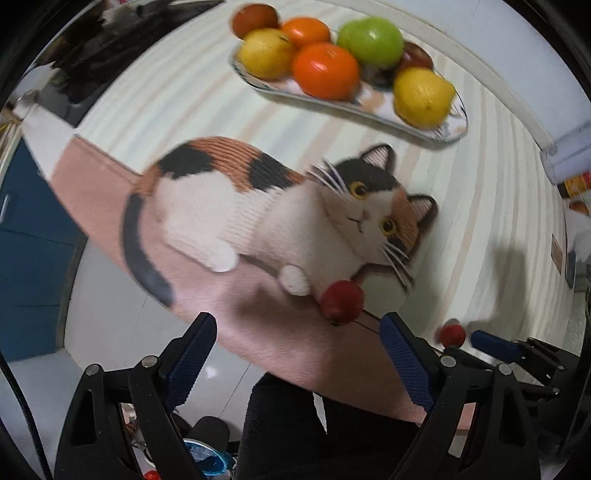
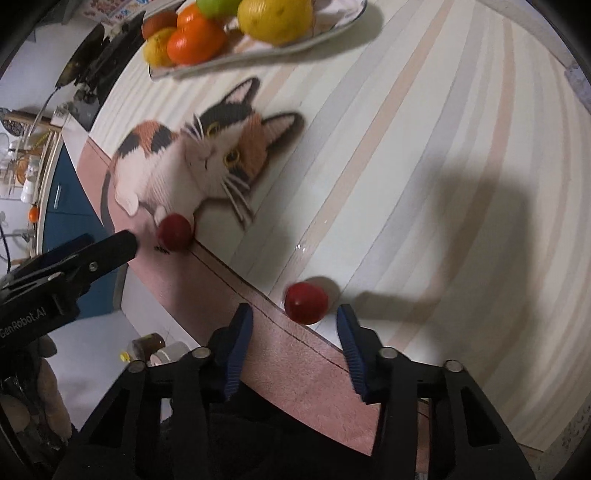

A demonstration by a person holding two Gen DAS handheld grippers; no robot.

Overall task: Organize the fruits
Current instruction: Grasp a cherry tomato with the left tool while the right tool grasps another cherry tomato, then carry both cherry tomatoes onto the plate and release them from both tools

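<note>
Two small red fruits lie near the table's front edge. One red fruit (image 1: 342, 300) (image 2: 175, 232) sits by the cat picture's paw, just beyond my open left gripper (image 1: 299, 332). The other red fruit (image 2: 306, 302) (image 1: 451, 334) lies on the striped cloth, just ahead of the open fingers of my right gripper (image 2: 295, 325). A white oval plate (image 1: 448, 131) (image 2: 334, 26) at the far side holds oranges, lemons, a green apple and dark red fruits. Both grippers are empty.
A cat picture (image 1: 280, 214) (image 2: 192, 158) covers the table's middle, with a pink band (image 1: 280, 343) along the front edge. A blue cabinet (image 1: 26, 236) stands left of the table. Boxes (image 1: 570, 166) sit at the right edge. Dark clutter (image 2: 99, 55) lies at the far left.
</note>
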